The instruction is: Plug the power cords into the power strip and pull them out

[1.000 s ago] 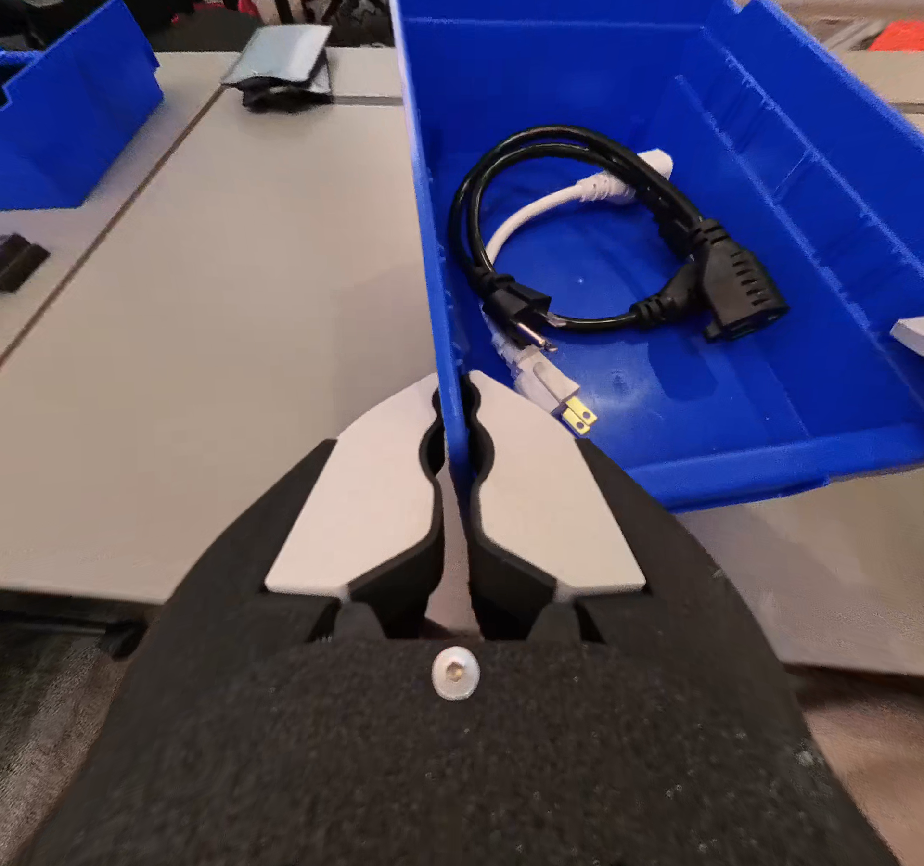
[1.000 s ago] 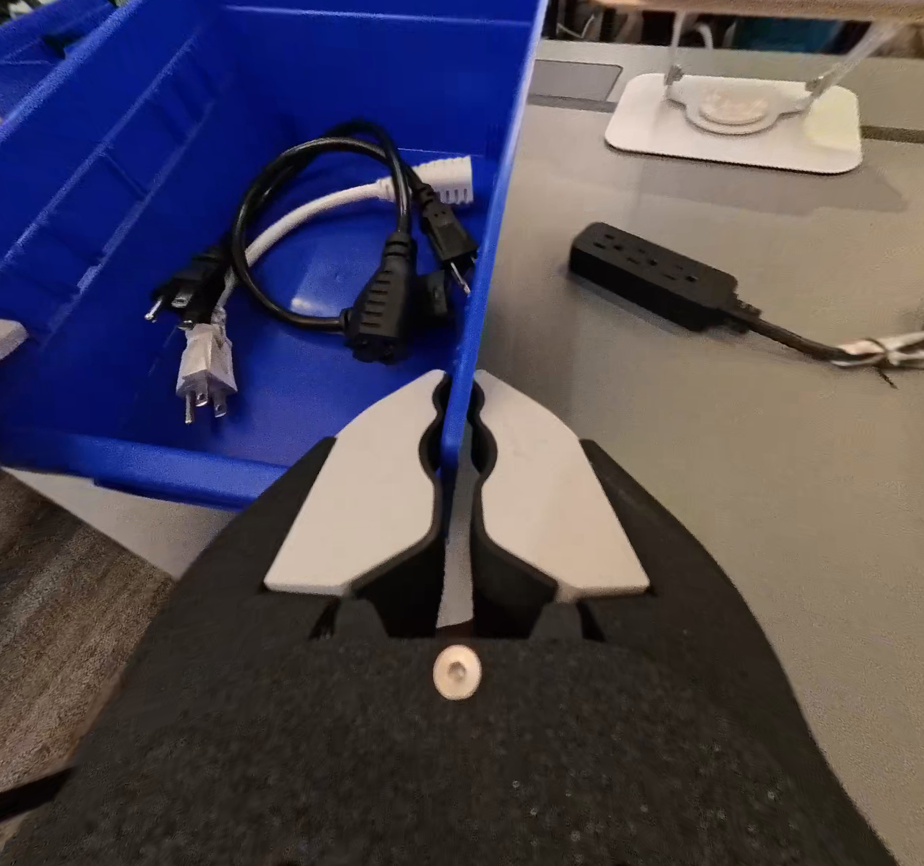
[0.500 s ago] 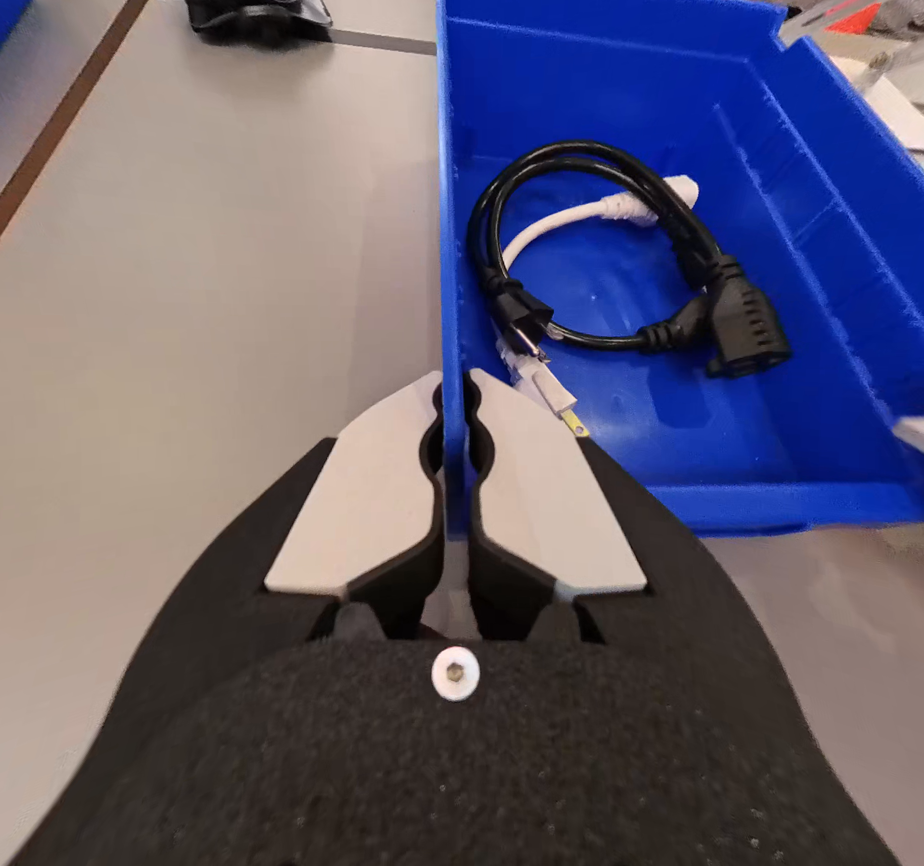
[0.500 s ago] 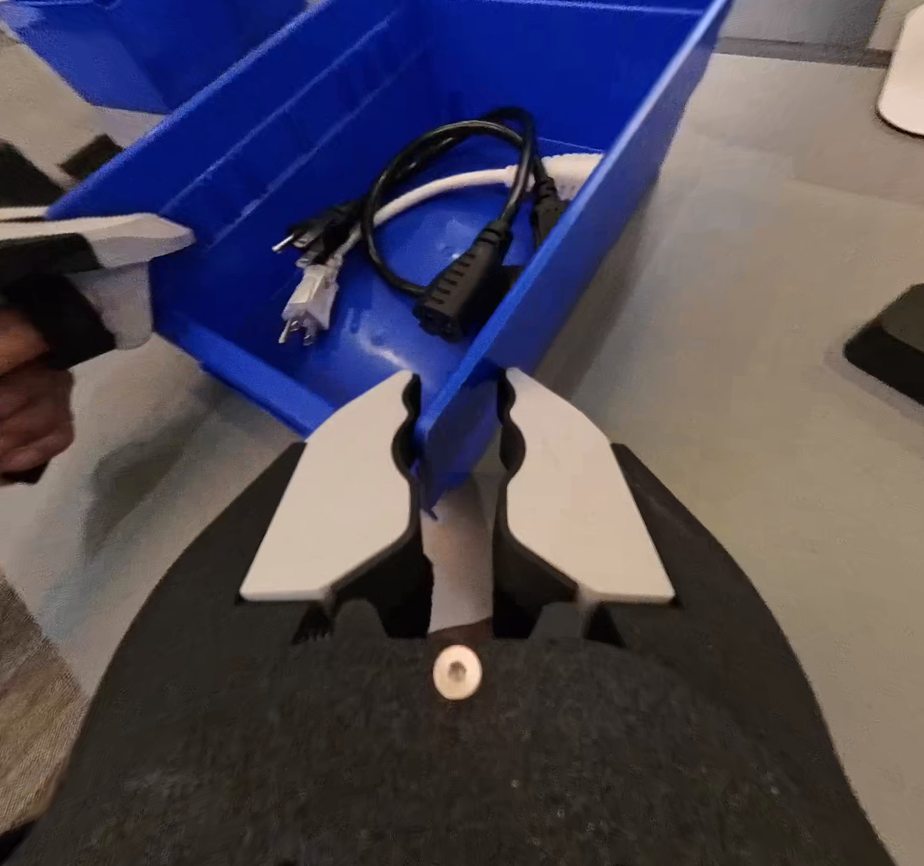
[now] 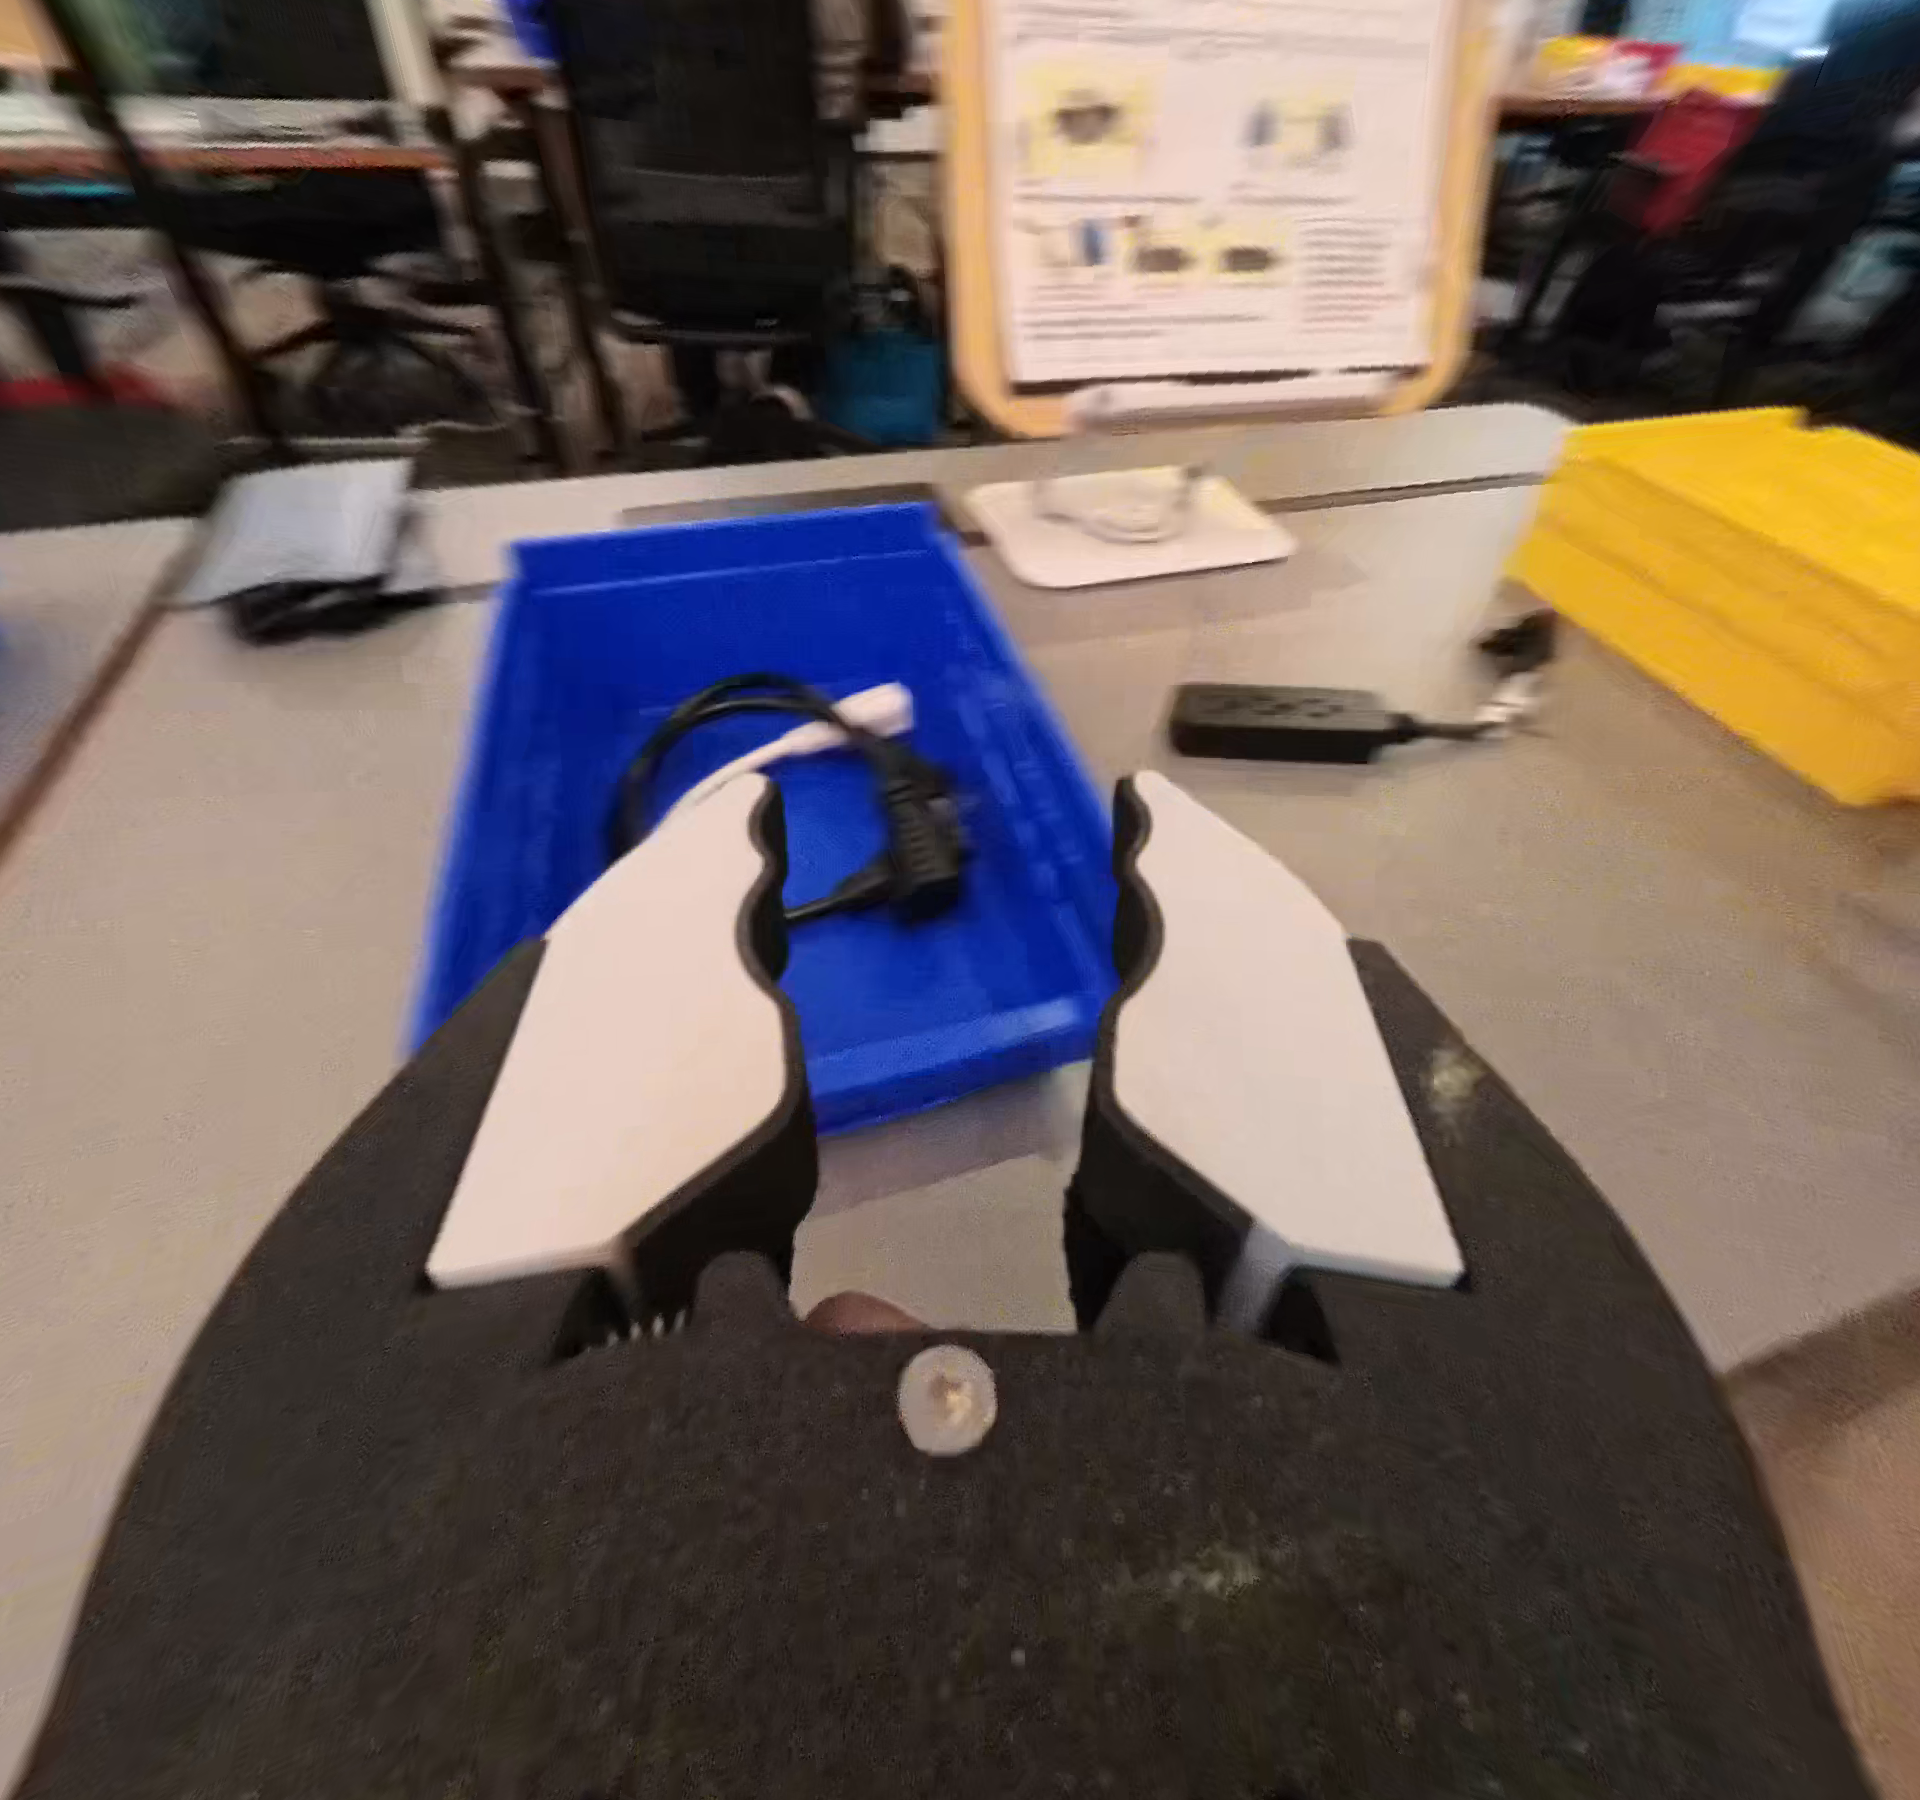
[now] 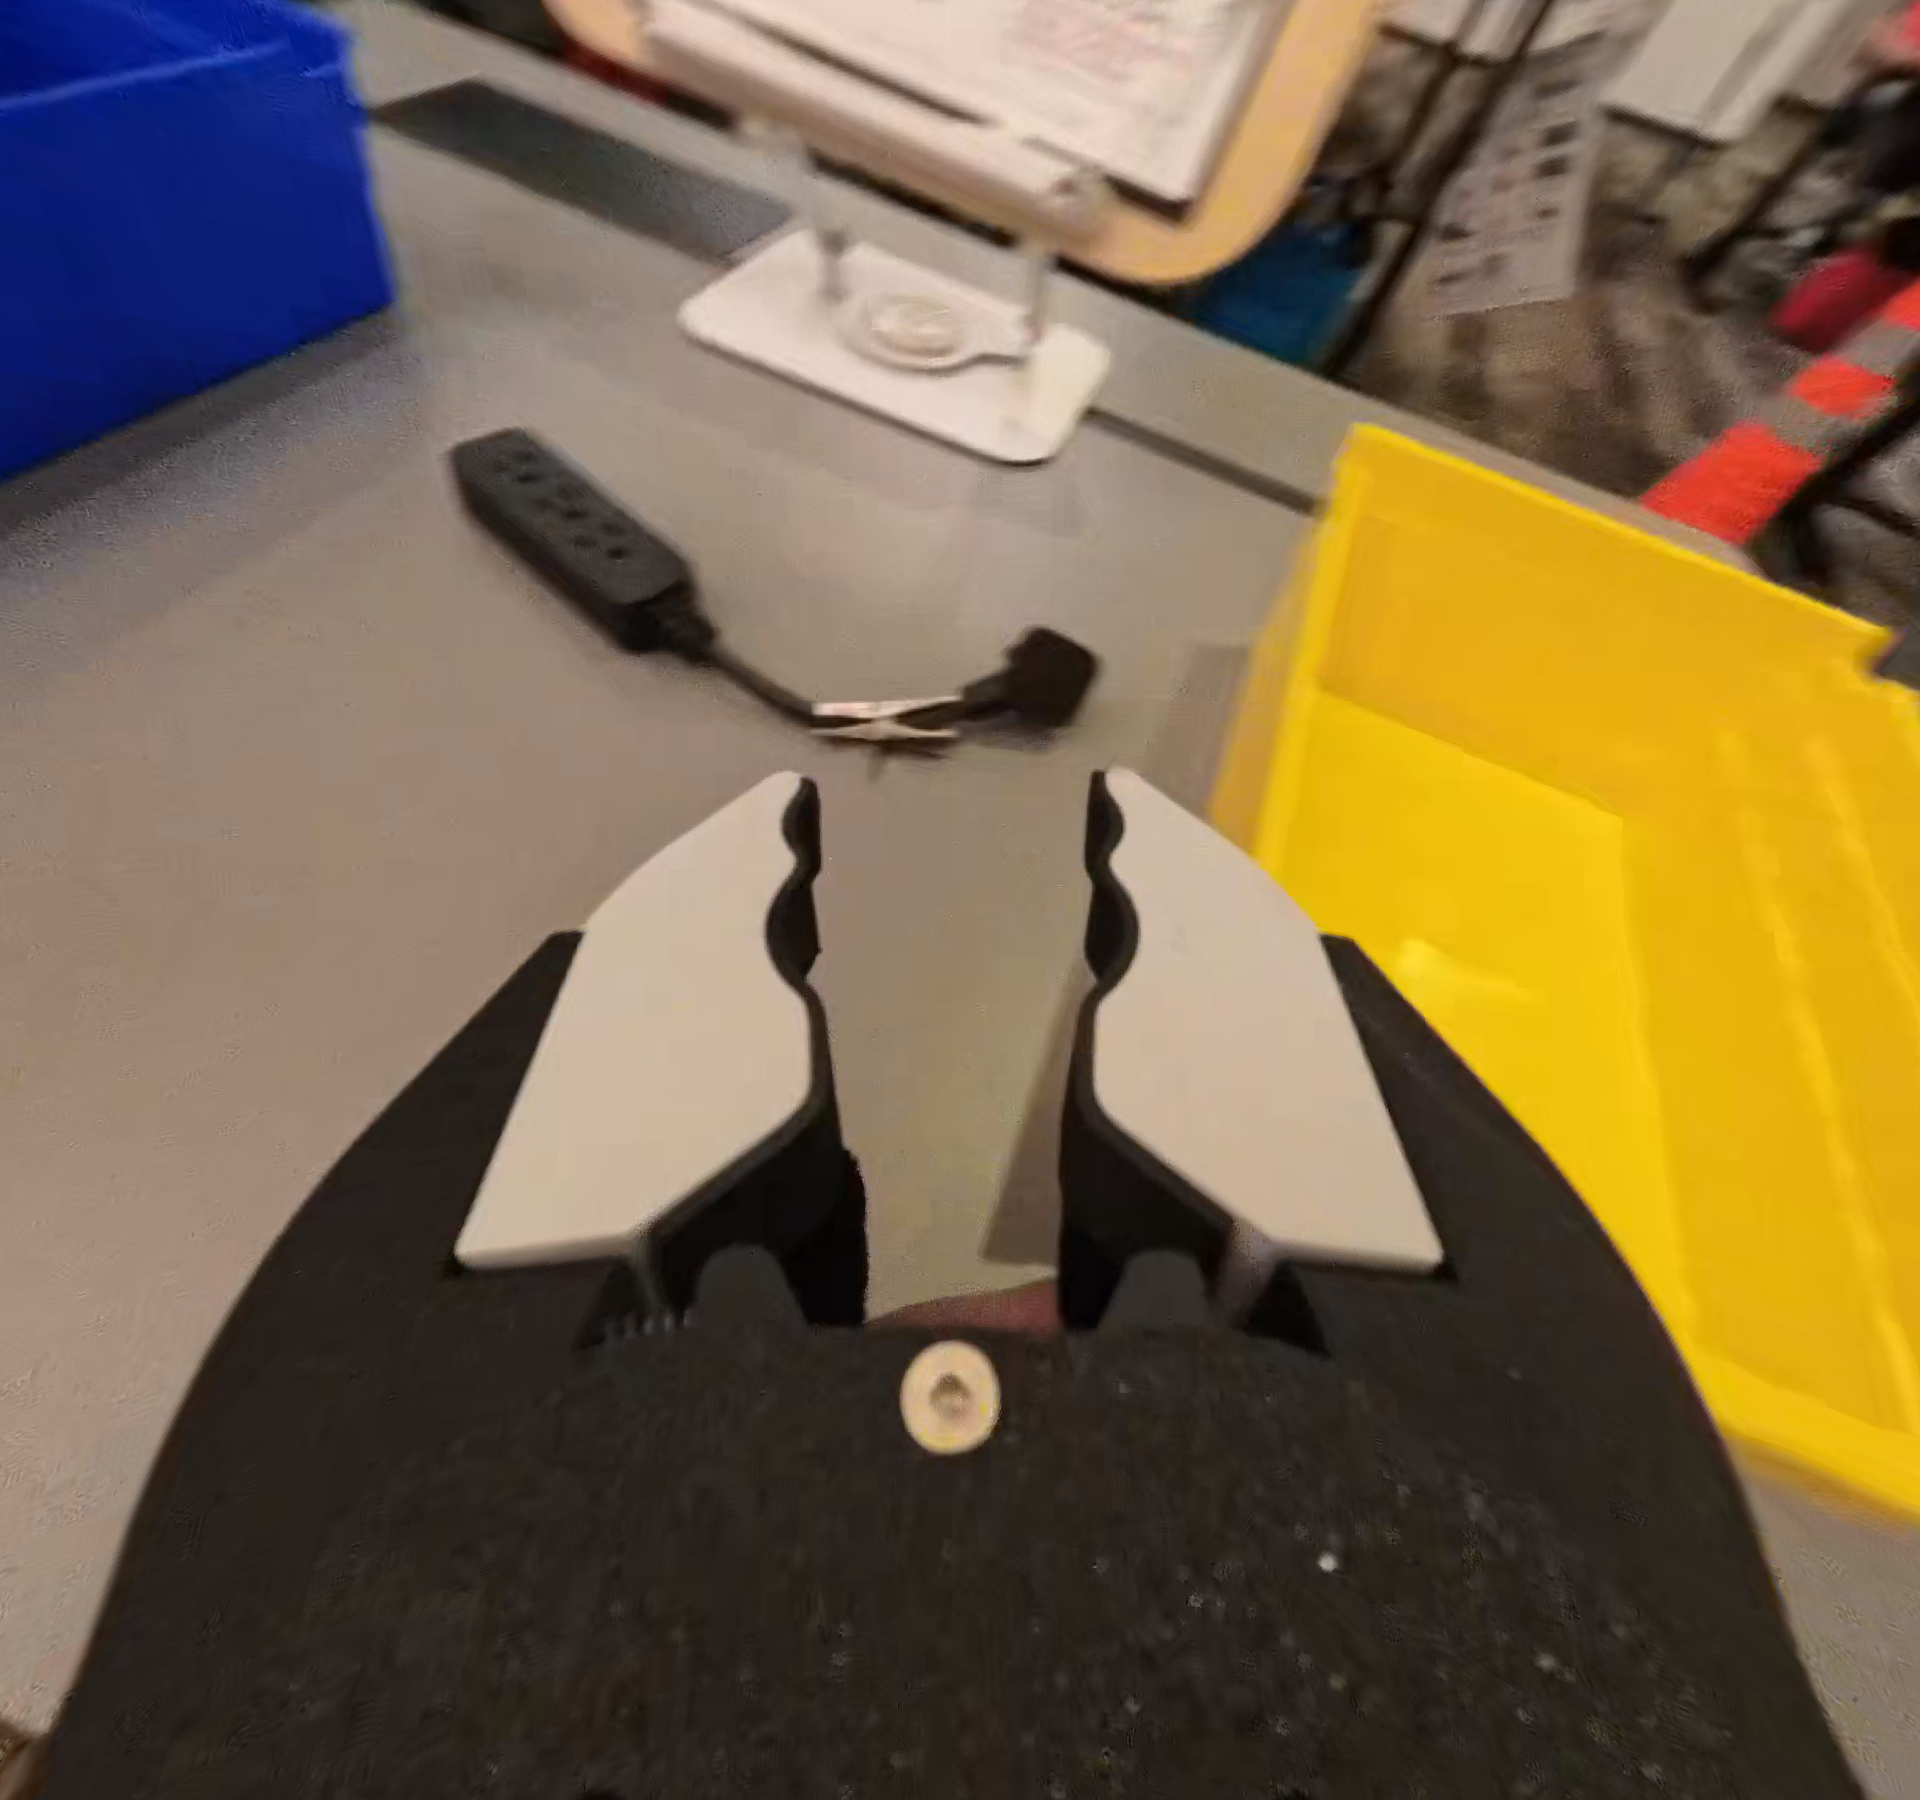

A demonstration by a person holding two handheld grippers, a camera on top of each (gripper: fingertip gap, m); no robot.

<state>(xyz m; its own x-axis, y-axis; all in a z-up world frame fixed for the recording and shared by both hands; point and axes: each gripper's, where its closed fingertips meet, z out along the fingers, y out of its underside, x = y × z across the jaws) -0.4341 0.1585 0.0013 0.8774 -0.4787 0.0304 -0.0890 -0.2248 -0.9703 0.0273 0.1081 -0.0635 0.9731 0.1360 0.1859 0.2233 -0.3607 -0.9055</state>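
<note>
Hovering released above the bench (image 5: 260,919), the left gripper (image 5: 940,800) and right gripper (image 6: 948,794) are grasping nothing; power cords (image 5: 914,815) are lying in the blue bin (image 5: 935,1033), power strip (image 6: 571,529) beside it.

A grey worktop (image 5: 260,815) is seen in front. Behind it, a black office chair (image 5: 707,140) and dark shelves (image 5: 208,150) are seen, all blurred.
</note>
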